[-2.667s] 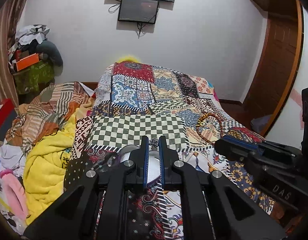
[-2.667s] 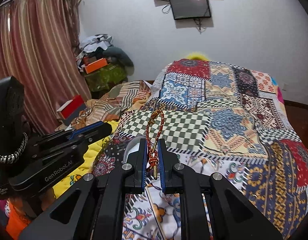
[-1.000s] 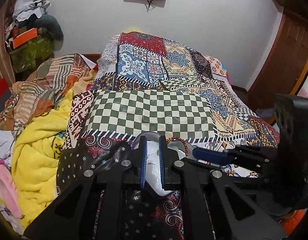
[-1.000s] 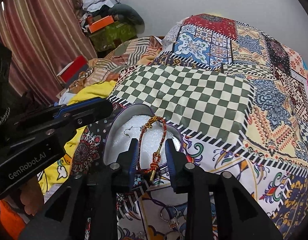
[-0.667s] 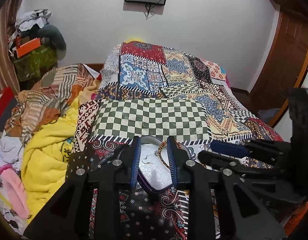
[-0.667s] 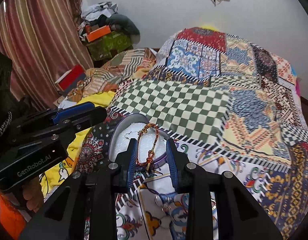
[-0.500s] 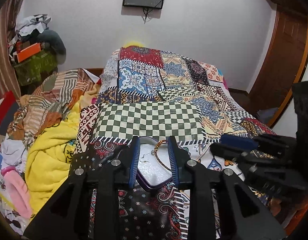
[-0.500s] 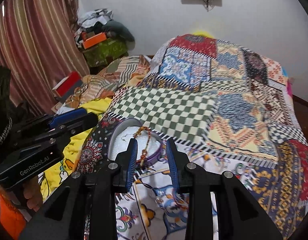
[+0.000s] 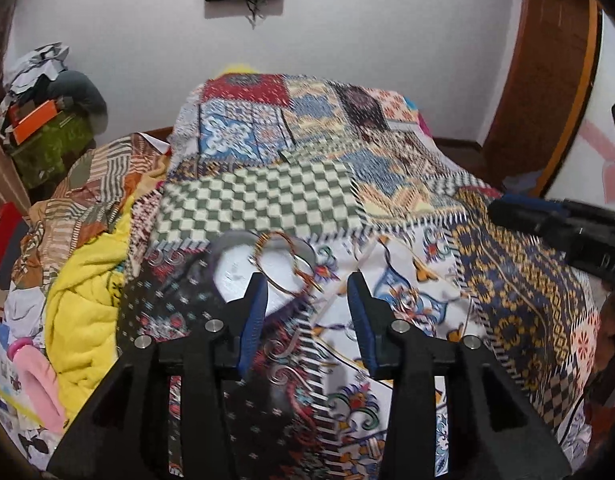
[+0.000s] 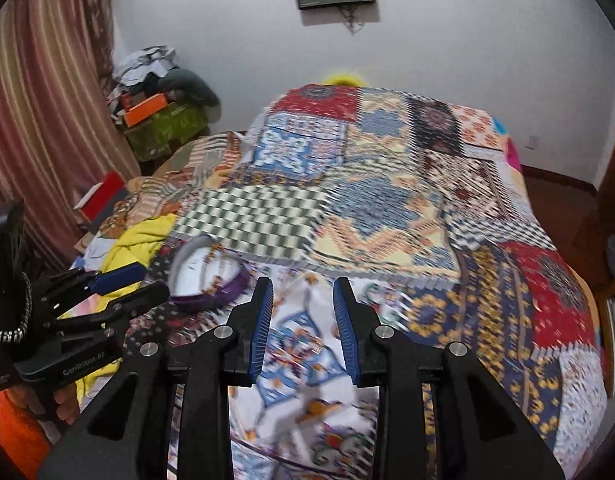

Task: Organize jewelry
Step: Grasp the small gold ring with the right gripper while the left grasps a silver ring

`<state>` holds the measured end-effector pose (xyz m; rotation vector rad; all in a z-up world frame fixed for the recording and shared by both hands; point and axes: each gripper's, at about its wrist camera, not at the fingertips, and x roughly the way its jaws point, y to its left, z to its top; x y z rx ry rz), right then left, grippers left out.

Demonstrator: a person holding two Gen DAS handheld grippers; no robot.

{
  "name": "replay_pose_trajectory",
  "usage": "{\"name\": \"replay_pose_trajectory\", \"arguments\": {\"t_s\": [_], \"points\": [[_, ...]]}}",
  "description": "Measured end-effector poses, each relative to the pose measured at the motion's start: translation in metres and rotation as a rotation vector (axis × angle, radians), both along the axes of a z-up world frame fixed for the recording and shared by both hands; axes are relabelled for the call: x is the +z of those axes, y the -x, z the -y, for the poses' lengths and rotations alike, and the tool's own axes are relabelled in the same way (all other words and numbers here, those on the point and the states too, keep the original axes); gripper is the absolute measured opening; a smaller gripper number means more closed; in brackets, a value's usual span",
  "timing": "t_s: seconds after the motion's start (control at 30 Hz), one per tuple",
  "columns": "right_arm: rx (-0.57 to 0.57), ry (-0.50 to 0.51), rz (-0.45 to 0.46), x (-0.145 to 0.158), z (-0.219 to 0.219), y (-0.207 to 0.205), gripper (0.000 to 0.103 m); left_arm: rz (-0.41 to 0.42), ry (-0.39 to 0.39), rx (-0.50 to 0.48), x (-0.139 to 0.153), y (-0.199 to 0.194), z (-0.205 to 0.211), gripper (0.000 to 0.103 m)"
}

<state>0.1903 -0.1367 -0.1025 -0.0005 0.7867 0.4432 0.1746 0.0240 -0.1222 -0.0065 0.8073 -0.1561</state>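
Observation:
A purple jewelry box (image 9: pixel 243 264) with a white lining lies open on the patterned bedspread; it also shows in the right wrist view (image 10: pixel 207 280). A red and gold beaded bracelet (image 9: pixel 283 264) lies across the box, its end over the right rim. My left gripper (image 9: pixel 307 300) is open and empty, just in front of the box. My right gripper (image 10: pixel 303 300) is open and empty, above the bedspread to the right of the box. Small rings (image 9: pixel 351 334) lie on the bedspread near the left gripper.
The patchwork bedspread (image 9: pixel 507 272) covers the bed. A yellow blanket (image 9: pixel 87 300) and striped cloths are heaped at the left. A pile of clothes and boxes (image 10: pixel 159 112) stands by the curtain. A wooden door (image 9: pixel 547 80) is at the right.
My right gripper let go of the bracelet, which now lies on the box, and moved back and to the right. My left gripper opened off the box rim and drew back.

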Motion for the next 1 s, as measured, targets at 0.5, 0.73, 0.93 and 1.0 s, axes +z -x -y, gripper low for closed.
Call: {"name": "replay_pose_trajectory", "arguments": {"t_s": [0.5,0.73,0.93,1.0], "points": [[-0.144,0.048,-0.136,-0.052,0.068,0.002,0.029,-0.143,0.007,-0.069,-0.048,-0.006,0.030,0.041],[-0.124,0.083,-0.208,-0.081,0.068,0.011,0.029,-0.179,-0.002,-0.087,-0.063,-0.005,0.036,0.041],[-0.087,0.086,-0.204,-0.084,0.057,0.008,0.029,-0.206,0.009,-0.092,-0.075,-0.014,0.039,0.041],[-0.089,0.096,-0.204,-0.086,0.056,0.003,0.029,-0.204,0.011,-0.099,-0.077,-0.015,0.040,0.041]]}}
